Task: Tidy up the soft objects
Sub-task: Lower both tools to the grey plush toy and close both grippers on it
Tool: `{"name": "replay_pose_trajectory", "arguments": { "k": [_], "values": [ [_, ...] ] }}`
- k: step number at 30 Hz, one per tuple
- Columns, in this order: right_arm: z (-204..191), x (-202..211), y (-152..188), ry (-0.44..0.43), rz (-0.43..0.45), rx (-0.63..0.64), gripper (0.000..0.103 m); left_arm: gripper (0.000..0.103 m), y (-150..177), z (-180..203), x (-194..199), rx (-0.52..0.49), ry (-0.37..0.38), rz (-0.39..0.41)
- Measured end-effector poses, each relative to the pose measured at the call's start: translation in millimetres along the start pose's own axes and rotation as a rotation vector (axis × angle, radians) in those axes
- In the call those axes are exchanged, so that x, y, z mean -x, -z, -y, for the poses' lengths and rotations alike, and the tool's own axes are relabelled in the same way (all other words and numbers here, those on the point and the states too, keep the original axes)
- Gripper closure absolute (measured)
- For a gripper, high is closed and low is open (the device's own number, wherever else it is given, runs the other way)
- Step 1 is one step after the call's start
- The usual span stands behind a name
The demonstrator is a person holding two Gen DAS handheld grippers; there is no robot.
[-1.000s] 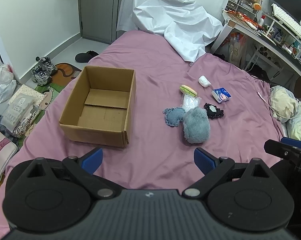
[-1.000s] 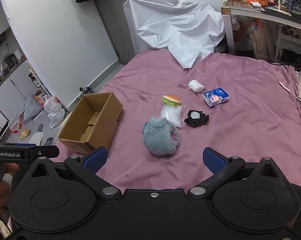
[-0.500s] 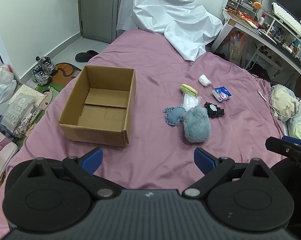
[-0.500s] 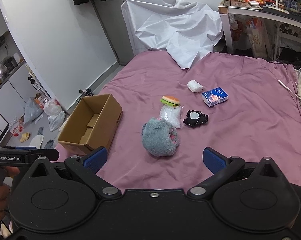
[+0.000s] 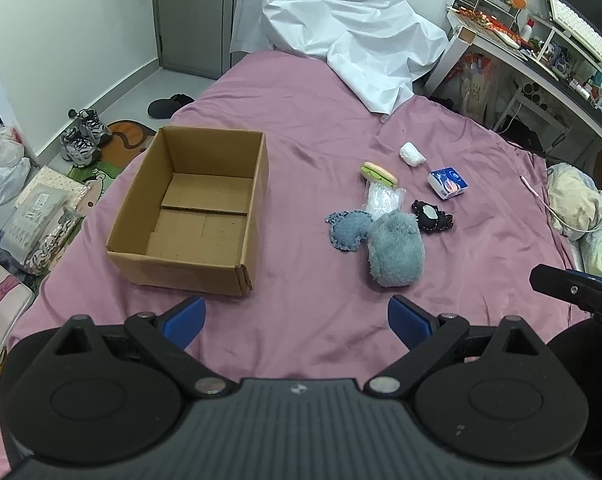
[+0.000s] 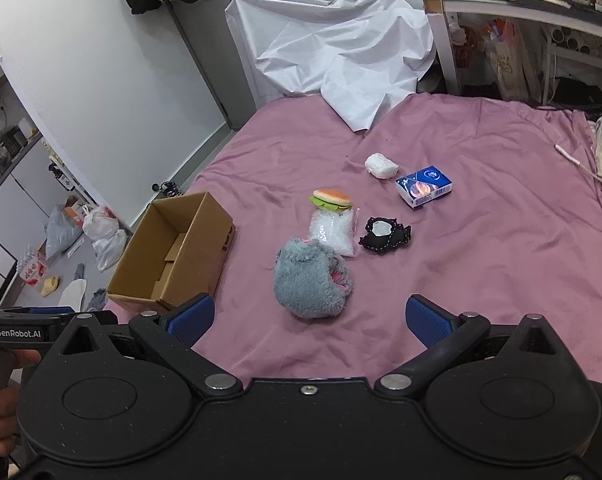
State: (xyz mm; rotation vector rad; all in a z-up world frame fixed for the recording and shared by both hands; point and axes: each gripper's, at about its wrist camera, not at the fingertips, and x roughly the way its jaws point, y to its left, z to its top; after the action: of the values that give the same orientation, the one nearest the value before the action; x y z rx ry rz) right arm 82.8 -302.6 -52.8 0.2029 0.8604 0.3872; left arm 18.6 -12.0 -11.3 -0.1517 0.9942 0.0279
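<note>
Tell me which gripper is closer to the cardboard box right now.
Left. The left gripper hovers open just short of the cardboard box's near corner. The right gripper, also open, faces the grey plush toy, box off to its left.

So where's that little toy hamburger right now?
The toy hamburger lies on the pink bedsheet, right of the cardboard box, touching the clear plastic bag.

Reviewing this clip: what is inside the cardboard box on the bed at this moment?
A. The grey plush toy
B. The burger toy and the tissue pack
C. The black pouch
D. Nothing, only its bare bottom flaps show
D: the cardboard box shows only bare flaps, while the grey plush toy, burger toy, tissue pack and black pouch all lie on the pink sheet beside it.
</note>
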Motion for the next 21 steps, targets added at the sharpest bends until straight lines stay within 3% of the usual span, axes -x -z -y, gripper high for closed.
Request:
{"name": "replay_pose_trajectory", "arguments": {
  "k": [16,21],
  "values": [
    [41,-41,-18,-0.07,-0.055,-0.203,0.0,0.006,-26,32,-51,-0.01,-0.006,-0.07],
    [56,-62,-26,-0.057,-0.094,-0.264,0.0,0.008,-34,50,-69,-0.024,-0.002,-0.072]
  ]
}}
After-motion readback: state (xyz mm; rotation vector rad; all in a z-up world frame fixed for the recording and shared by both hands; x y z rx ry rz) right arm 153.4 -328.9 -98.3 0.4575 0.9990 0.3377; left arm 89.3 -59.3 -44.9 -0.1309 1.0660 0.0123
